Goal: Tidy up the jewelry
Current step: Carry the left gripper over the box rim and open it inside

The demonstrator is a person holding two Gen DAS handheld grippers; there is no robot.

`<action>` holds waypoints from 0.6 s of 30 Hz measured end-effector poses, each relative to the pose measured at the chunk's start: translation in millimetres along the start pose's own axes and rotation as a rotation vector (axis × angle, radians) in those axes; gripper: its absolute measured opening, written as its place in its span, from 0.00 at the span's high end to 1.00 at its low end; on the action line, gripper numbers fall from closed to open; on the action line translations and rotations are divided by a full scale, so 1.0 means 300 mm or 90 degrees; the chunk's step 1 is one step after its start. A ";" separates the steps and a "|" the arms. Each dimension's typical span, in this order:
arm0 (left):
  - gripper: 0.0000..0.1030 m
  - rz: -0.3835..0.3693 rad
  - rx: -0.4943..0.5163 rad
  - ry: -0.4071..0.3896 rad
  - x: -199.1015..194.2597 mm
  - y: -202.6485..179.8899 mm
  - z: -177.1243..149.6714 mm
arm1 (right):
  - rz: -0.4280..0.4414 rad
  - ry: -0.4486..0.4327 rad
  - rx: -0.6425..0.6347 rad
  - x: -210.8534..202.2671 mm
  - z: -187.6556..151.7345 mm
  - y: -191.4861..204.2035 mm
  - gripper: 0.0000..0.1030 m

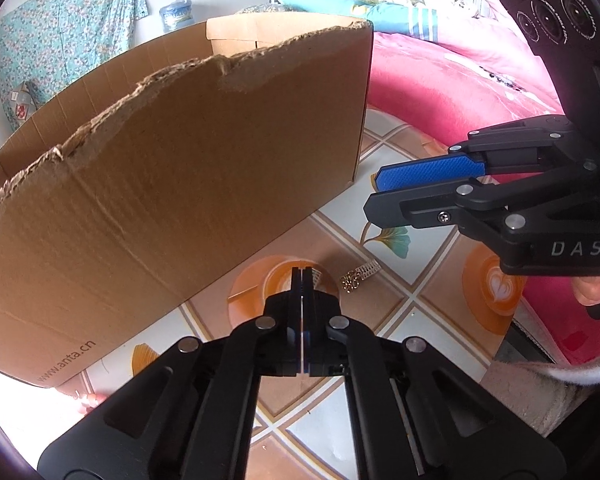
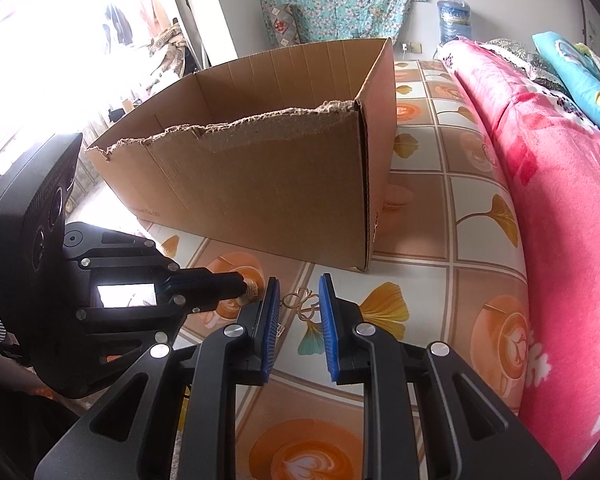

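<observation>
**Thin grip, easy slip**

Left claw (image 1: pixel 302 276) pinched shut on a small gold piece (image 2: pixel 253 289) at its tips; it could drop. Right claw (image 2: pixel 299 300) gapes, gold chain (image 2: pixel 300 303) lying loose between its fingers, cardboard box (image 2: pixel 260 184) beyond.

A thin gold-coloured wire ornament of open loops (image 2: pixel 300 303) lies flat on the tabletop with its patterned tile-print cover (image 2: pixel 416 280), in front of the brown torn-edged cardboard box (image 2: pixel 260 184) and apart from it. In the left wrist view it shows as a small tangle of pale gold links (image 1: pixel 351 281) beside a short ridged silvery band (image 1: pixel 367 269). A small gold-toned ribbed piece (image 2: pixel 250 289) sits just to its left; its shape is unclear.
</observation>
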State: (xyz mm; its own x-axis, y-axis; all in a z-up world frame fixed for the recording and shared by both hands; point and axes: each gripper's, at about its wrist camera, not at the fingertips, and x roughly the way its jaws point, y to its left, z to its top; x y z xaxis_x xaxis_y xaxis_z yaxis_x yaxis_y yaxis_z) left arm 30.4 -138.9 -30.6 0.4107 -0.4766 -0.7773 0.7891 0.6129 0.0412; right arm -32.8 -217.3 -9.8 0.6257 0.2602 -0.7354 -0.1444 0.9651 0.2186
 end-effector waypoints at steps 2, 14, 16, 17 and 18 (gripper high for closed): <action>1.00 0.000 0.001 0.000 -0.003 -0.001 -0.007 | -0.001 -0.002 -0.003 -0.006 0.000 0.003 0.80; 1.00 -0.003 -0.016 -0.036 -0.103 0.013 -0.051 | -0.015 -0.015 -0.015 -0.053 0.003 0.049 0.80; 1.00 -0.009 -0.028 -0.049 -0.142 0.025 -0.057 | -0.017 -0.020 -0.020 -0.066 0.008 0.060 0.80; 1.00 -0.014 -0.036 -0.055 -0.161 0.033 -0.059 | -0.017 -0.023 -0.023 -0.073 0.012 0.067 0.80; 1.00 -0.020 -0.046 -0.062 -0.184 0.042 -0.061 | -0.018 -0.026 -0.025 -0.082 0.017 0.073 0.80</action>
State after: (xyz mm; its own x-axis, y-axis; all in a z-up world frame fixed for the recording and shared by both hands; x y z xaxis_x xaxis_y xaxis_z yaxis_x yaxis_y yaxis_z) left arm 9.3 -93.4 1.3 0.4319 -0.5529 -0.7125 0.7689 0.6387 -0.0295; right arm -47.6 -202.8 16.4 0.6606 0.2325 -0.7138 -0.1561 0.9726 0.1723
